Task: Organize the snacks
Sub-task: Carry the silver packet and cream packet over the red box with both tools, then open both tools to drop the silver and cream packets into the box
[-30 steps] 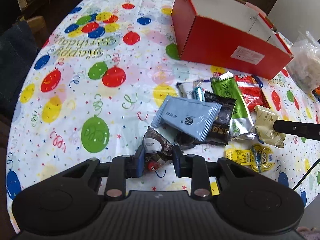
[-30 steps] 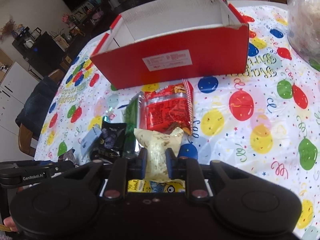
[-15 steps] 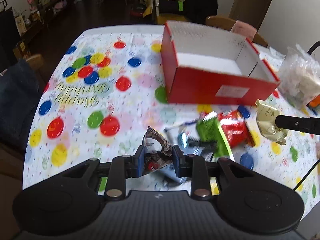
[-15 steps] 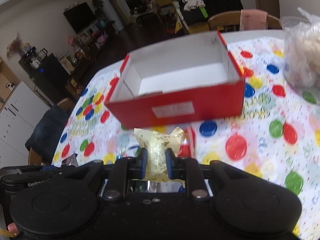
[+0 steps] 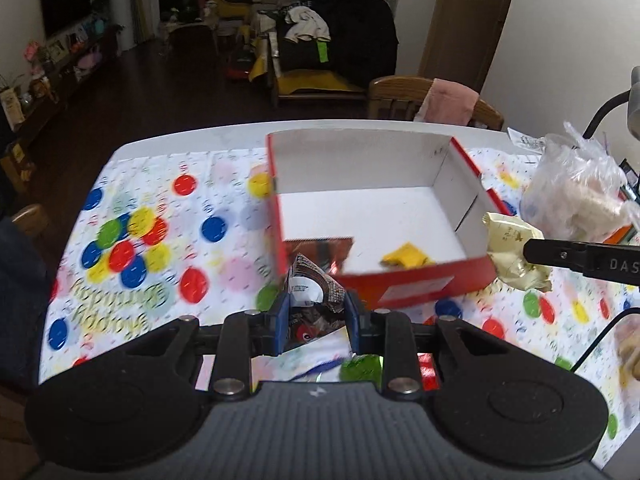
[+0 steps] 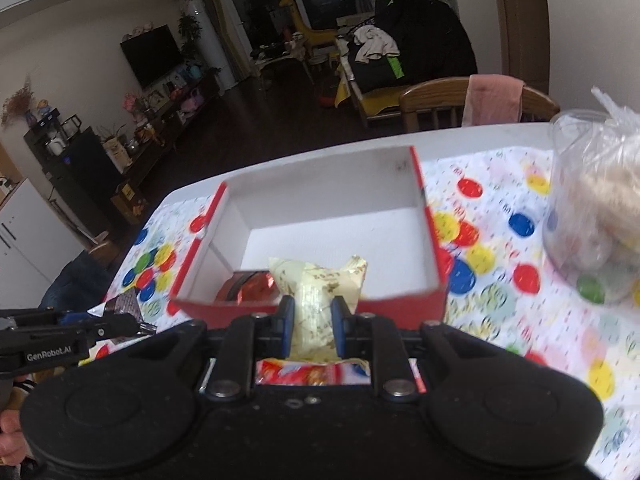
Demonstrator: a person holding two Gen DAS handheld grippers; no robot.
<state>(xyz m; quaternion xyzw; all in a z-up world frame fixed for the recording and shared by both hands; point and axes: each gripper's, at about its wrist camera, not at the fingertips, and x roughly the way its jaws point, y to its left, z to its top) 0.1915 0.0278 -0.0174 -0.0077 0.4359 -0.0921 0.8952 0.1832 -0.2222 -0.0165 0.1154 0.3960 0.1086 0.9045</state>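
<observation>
Only the left view shows a yellow packet (image 5: 406, 258) inside the red box (image 5: 416, 286). The left gripper (image 5: 316, 322) fingers pinch a dark packet (image 5: 314, 294); the right gripper (image 6: 313, 328) fingers pinch a cream packet (image 6: 316, 300). At nine o'clock in the right view, "GenRobot.AI" is readable.

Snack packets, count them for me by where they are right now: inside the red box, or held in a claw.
Inside the red box: 2, a dark red packet and a yellow packet
Held in a claw: 2, a dark triangular packet (left) and a cream packet (right)
Total: 4
</observation>
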